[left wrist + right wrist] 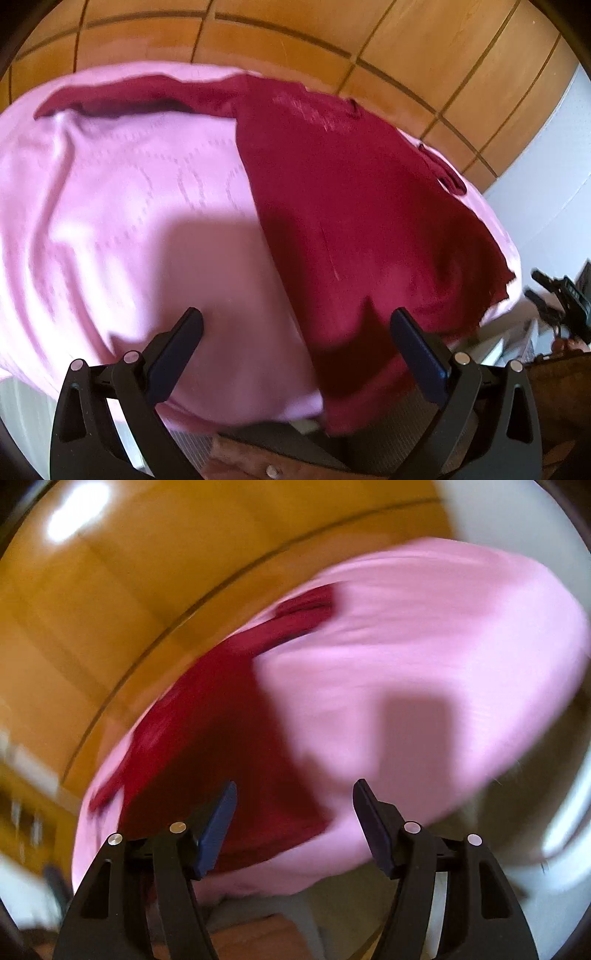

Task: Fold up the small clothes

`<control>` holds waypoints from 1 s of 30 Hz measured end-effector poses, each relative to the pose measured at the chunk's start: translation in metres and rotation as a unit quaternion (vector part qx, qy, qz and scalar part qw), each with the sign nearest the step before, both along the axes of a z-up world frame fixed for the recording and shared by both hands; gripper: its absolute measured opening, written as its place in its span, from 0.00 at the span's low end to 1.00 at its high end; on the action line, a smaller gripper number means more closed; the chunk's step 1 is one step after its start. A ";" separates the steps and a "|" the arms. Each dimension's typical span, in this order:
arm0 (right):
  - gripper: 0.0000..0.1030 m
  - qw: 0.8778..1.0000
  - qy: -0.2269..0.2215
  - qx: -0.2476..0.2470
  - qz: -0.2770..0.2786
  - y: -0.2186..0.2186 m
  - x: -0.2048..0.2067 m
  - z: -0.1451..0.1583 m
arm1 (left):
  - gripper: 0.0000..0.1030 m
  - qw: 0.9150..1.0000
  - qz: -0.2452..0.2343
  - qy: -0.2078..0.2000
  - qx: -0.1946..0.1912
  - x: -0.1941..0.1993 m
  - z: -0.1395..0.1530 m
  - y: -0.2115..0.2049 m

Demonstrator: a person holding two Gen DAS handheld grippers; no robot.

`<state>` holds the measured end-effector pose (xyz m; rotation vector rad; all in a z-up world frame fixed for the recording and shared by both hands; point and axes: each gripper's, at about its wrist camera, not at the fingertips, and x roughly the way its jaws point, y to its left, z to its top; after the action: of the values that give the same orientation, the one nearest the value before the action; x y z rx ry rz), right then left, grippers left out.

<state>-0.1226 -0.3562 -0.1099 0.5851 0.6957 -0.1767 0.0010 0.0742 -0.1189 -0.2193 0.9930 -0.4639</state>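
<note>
Both tongs — left [295, 325], right [295, 797] — gape above red garment [351, 206].

We count one dark red garment [351, 206] spread on one pink cloth [129, 206], so just the single piece of clothing here. We've got two grippers, the left gripper [295, 325] and the right gripper [295, 794], two fingers each.
</note>
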 end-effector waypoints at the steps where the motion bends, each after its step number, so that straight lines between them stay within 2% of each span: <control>1: 0.62 0.999 0.010 -0.017 0.028 0.014 0.009 0.000 | 0.98 1.000 -0.001 0.000 0.001 -0.003 0.000 0.000; 3: 0.62 0.995 0.043 -0.066 0.053 0.037 0.029 -0.009 | 0.97 1.000 -0.008 -0.002 -0.011 -0.008 0.001 -0.001; 5: 0.62 0.994 0.064 -0.077 0.041 0.039 0.038 -0.020 | 0.92 0.999 -0.022 0.009 -0.022 -0.011 0.001 -0.004; 7: 0.62 0.992 0.080 -0.099 0.010 0.034 0.042 -0.027 | 0.76 0.999 -0.042 0.017 -0.019 -0.013 0.001 -0.011; 8: 0.62 0.989 0.094 -0.115 -0.014 0.027 0.039 -0.032 | 0.74 0.999 -0.048 0.020 -0.011 -0.014 0.000 -0.013; 11: 0.62 0.993 0.094 -0.074 -0.021 0.013 0.034 -0.040 | 0.67 0.998 -0.058 0.029 -0.004 -0.013 -0.003 -0.019; 12: 0.62 0.994 0.097 -0.055 -0.011 0.012 0.035 -0.046 | 0.59 0.998 -0.057 0.032 0.002 -0.013 -0.005 -0.022; 13: 0.53 0.993 0.105 -0.049 0.001 0.013 0.039 -0.052 | 0.41 0.998 -0.056 0.033 0.010 -0.011 -0.006 -0.024; 15: 0.36 0.992 0.115 -0.056 0.014 0.019 0.046 -0.058 | 0.13 0.997 -0.059 0.038 0.021 -0.011 -0.007 -0.027; 16: 0.28 0.991 0.117 -0.064 0.016 0.020 0.048 -0.059 | 0.08 0.997 -0.060 0.041 0.018 -0.010 -0.005 -0.024; 18: 0.13 0.992 0.104 -0.075 0.020 0.020 0.045 -0.049 | 0.07 0.998 -0.057 0.039 -0.004 -0.009 0.004 -0.013; 20: 0.10 0.992 0.092 -0.086 0.008 0.012 0.035 -0.034 | 0.07 0.998 -0.053 0.026 -0.002 -0.011 0.014 -0.005; 23: 0.05 0.995 0.077 -0.066 0.000 -0.003 0.016 -0.021 | 0.07 0.998 -0.057 0.015 -0.003 -0.018 0.027 0.008; 26: 0.05 0.996 0.087 -0.030 -0.008 -0.014 0.008 -0.035 | 0.07 0.997 -0.066 0.026 0.022 -0.019 0.016 0.008; 28: 0.05 0.994 0.104 -0.005 -0.013 -0.018 0.013 -0.058 | 0.07 0.996 -0.069 0.045 0.043 -0.017 -0.002 0.003; 30: 0.05 0.994 0.112 0.010 -0.016 -0.015 0.018 -0.076 | 0.08 0.994 -0.079 0.043 0.062 -0.018 -0.012 -0.004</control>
<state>-0.1046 -0.3710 -0.1863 0.6010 0.9060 -0.2691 -0.0171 0.0697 -0.1307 -0.0507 1.1246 -0.5380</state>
